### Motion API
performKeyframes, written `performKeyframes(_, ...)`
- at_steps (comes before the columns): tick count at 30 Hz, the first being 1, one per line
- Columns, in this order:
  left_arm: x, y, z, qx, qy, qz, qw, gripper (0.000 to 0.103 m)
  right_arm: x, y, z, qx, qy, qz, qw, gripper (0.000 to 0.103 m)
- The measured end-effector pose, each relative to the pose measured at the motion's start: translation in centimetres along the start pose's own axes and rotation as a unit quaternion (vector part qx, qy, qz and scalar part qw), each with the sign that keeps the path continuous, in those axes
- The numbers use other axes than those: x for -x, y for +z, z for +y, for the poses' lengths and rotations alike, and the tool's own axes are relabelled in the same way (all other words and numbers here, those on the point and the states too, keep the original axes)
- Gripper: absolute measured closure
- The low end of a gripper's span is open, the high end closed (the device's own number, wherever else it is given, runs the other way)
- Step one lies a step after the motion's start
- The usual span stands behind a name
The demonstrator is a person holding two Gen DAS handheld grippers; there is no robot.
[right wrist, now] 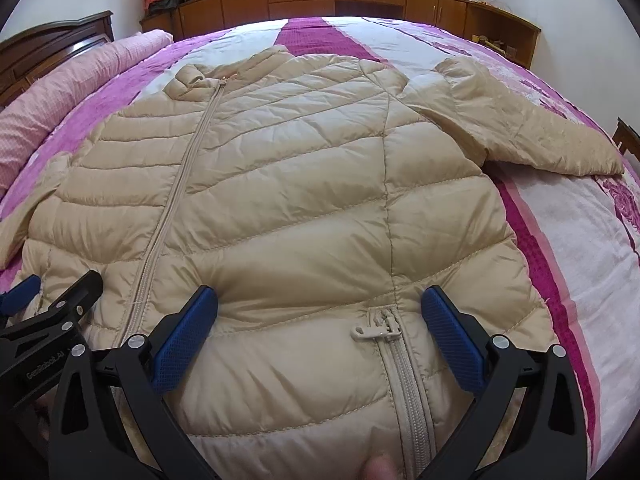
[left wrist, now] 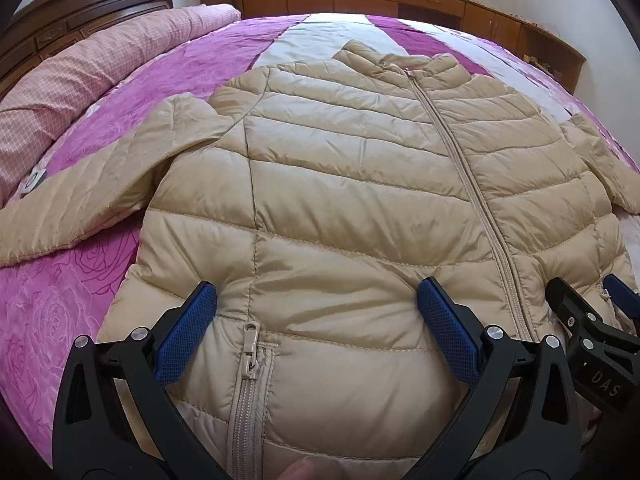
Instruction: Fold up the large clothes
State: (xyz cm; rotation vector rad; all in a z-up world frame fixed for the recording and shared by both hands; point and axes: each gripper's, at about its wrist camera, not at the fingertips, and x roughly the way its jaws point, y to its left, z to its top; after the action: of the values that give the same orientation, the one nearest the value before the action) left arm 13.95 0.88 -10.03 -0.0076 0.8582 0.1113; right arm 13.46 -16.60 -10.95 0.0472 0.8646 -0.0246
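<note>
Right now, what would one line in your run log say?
task: fold jacket | state: flat on bed, zipped, unfolded | left hand-held gripper: open | right hand-held gripper: open

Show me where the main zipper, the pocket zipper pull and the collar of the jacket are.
main zipper [left wrist: 466,176], left wrist view, middle of its length.
pocket zipper pull [right wrist: 374,332], right wrist view, on the tab.
collar [left wrist: 384,58], left wrist view, left half.

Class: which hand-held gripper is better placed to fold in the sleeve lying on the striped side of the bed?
Probably the right hand-held gripper: that sleeve spreads to its side of the jacket.
</note>
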Motion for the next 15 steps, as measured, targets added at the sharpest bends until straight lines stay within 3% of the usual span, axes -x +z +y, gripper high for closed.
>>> performKeyframes(15,-0.09,-0.09,0.17,0.001,-0.003,0.002,1.0,0.003,-0.1,-0.05,-0.06,-0.001,0.006,0.001,1.0,0.005)
